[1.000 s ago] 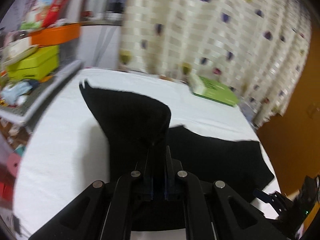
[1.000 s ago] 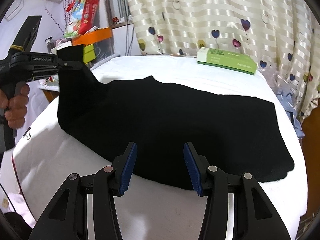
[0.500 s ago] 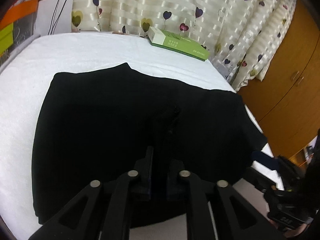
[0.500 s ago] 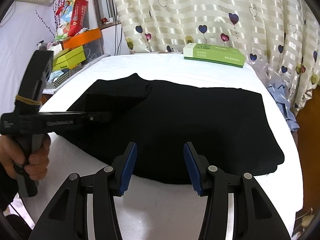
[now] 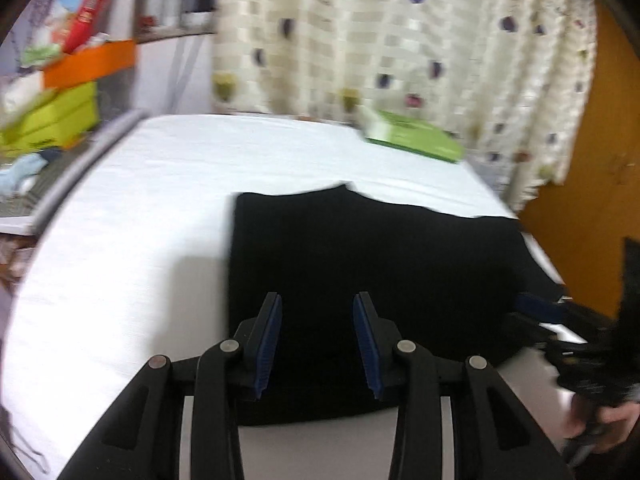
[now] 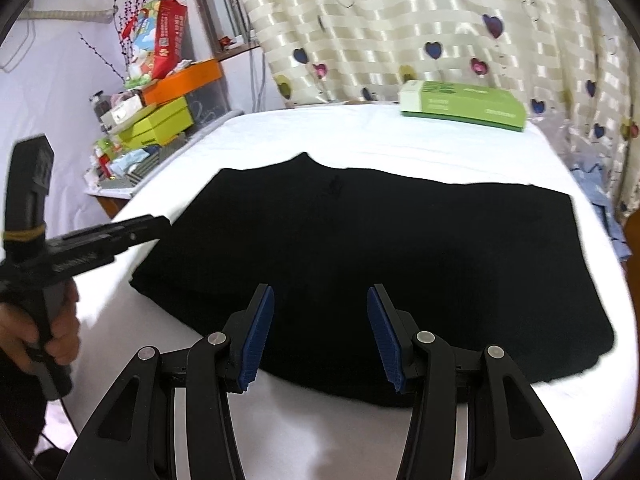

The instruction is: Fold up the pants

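Black pants lie flat and doubled over on the white bed. In the left wrist view the same pants show a straight fold edge on their left side. My left gripper is open above the pants' near edge, with nothing between its blue pads. From the right wrist view, the left gripper sits just off the pants' left corner, held by a hand. My right gripper is open over the near hem and holds nothing. The left wrist view catches its blue pad at the right.
A green box lies at the bed's far edge by the heart-patterned curtain. A cluttered side shelf with stacked boxes stands left of the bed. Blue cloth hangs off the right side, and a wooden door stands beyond.
My left gripper, earlier shut on a lifted pant leg, carried it rightward over the pants, let go, and now stands open, drawn back left. The right gripper stayed open.
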The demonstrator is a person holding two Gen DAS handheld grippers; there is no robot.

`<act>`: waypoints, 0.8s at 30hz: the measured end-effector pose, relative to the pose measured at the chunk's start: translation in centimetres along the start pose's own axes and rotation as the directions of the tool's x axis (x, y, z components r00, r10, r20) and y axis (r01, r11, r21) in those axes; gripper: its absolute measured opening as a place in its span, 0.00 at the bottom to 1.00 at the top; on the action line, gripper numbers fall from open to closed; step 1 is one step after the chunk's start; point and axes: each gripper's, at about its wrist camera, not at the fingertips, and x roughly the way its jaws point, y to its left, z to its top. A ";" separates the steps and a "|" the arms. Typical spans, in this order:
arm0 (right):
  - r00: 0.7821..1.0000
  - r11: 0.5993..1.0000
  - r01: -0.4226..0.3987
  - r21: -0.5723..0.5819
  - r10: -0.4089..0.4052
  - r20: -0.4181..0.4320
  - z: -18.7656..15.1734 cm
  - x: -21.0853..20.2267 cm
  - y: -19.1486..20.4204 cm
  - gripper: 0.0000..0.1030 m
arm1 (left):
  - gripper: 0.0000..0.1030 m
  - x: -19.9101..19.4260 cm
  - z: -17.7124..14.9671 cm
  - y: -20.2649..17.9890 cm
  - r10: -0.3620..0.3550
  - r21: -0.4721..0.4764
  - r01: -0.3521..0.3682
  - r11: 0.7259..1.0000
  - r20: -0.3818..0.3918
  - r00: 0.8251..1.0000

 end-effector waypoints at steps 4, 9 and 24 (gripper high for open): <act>0.998 0.999 -0.038 0.027 0.039 -0.042 0.9 2.5 0.0 0.48 | 0.38 1.4 -0.4 2.3 0.066 -0.043 -0.068 0.997 -0.033 0.997; 0.992 0.989 -0.094 0.118 0.102 -0.070 2.0 5.3 -1.1 0.48 | 0.38 2.8 -1.3 3.0 0.060 -0.065 -0.065 0.996 -0.079 0.995; 0.964 0.951 -0.229 0.207 0.252 -0.092 4.8 8.9 -2.3 0.44 | 0.38 2.5 -2.1 3.5 0.035 -0.092 -0.041 0.995 -0.067 0.997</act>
